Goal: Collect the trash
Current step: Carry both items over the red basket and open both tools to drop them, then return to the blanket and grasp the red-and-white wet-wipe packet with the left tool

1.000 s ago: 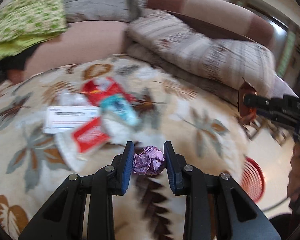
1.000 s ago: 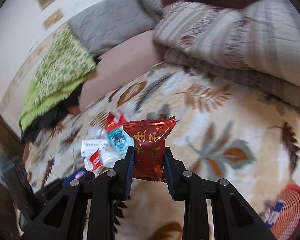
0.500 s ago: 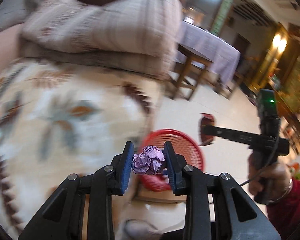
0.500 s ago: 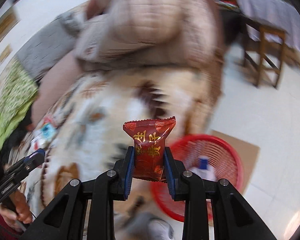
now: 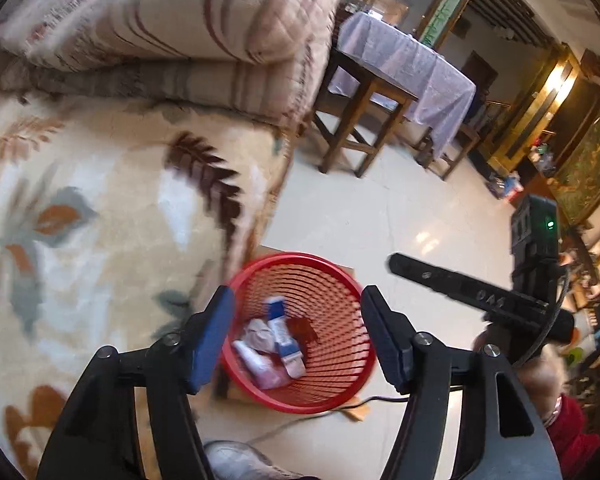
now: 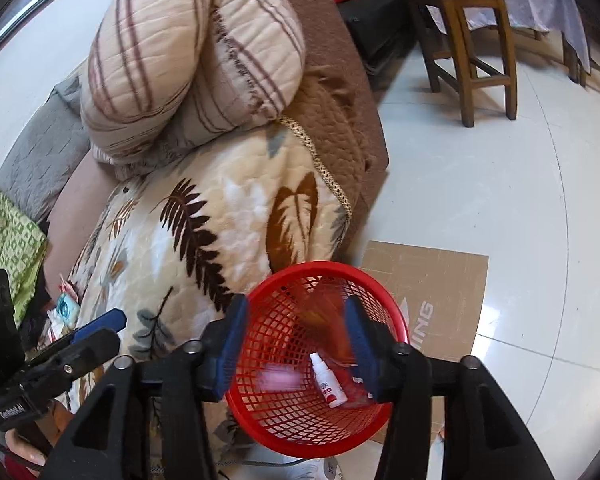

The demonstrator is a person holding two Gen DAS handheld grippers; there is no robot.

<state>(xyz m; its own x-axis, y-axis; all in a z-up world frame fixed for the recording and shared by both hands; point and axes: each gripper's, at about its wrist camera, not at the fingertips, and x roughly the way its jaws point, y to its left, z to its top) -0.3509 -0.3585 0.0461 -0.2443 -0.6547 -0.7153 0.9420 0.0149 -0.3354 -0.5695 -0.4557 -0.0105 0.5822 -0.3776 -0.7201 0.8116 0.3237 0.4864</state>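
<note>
A red mesh basket stands on the floor beside the sofa, holding several small bottles and tubes. My left gripper hangs above it, its jaws opening with nothing between them. A dark red wrapper shows inside the basket. In the right wrist view my right gripper is also over the basket; its jaws are opening, and the red snack wrapper is a blurred streak dropping between them, free of the pads. A pink-purple blur lies lower in the basket. Each gripper shows in the other's view: right gripper, left gripper.
The basket sits on a cardboard sheet on white tiles. A leaf-patterned blanket and striped pillows cover the sofa; more litter lies on it. Wooden stools and a cloth-covered table stand beyond.
Both grippers swung from the sofa to above the basket. The left jaws let go of the purple foil ball; the right jaws released the red wrapper, which is falling.
</note>
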